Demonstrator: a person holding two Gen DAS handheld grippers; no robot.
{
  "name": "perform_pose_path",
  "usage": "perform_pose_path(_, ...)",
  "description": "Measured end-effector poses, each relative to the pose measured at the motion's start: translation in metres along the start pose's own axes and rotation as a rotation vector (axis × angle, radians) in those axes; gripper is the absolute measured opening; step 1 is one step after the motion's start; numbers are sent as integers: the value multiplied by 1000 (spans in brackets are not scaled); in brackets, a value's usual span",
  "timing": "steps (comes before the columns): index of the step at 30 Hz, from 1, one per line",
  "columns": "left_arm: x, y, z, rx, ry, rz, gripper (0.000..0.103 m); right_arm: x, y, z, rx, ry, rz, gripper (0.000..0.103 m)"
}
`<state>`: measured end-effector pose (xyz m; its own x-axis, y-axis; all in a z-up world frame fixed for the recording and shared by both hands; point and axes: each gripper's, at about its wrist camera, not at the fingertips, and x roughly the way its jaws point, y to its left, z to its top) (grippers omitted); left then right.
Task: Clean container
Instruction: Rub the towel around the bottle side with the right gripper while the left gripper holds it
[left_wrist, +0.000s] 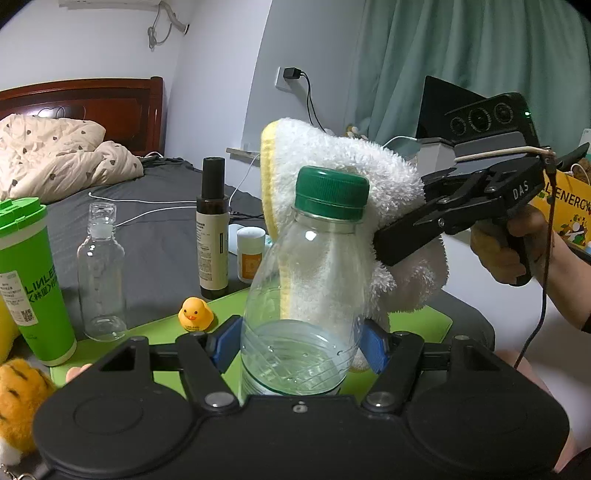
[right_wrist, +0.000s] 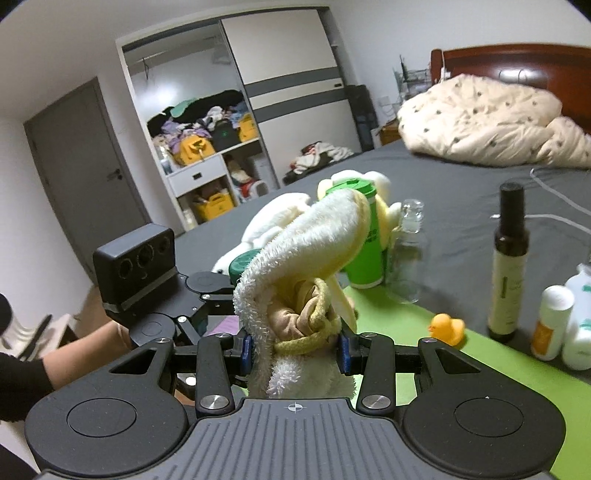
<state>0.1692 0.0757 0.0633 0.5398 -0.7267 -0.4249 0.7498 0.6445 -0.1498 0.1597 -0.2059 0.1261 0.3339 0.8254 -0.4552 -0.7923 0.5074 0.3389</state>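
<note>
A clear plastic bottle (left_wrist: 306, 295) with a green cap (left_wrist: 332, 192) stands upright between my left gripper's (left_wrist: 301, 347) blue pads, which are shut on its lower body. A fluffy white cloth (left_wrist: 332, 162) with a yellow edge presses against the bottle's far side and neck. My right gripper (left_wrist: 388, 236) comes in from the right and is shut on that cloth. In the right wrist view the cloth (right_wrist: 306, 243) bunches between the right gripper's (right_wrist: 295, 349) pads and hides most of the bottle; only its green cap (right_wrist: 242, 267) peeks out at the left.
On the green mat (left_wrist: 417, 325) sit a yellow rubber duck (left_wrist: 195, 314), an empty glass bottle (left_wrist: 100, 273), a green tumbler (left_wrist: 27, 280), a dark tall bottle (left_wrist: 212, 229) and a small white-orange bottle (left_wrist: 251, 258). A plush tiger (left_wrist: 18, 402) lies at lower left. The grey bed lies behind.
</note>
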Motion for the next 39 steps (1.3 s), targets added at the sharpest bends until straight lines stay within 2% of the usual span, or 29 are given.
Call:
perform_pose_path(9,-1,-1,-3,4,5,32,64,15,-22,-6,55,28,63,42)
perform_pose_path(22,-2,-12,-6,19,-12,96,64,22,-41,-9,90,57,65,42)
perform_pose_path(39,-28,-20,-5,-4,-60,159,63,20,-61,7,81,11,76,42)
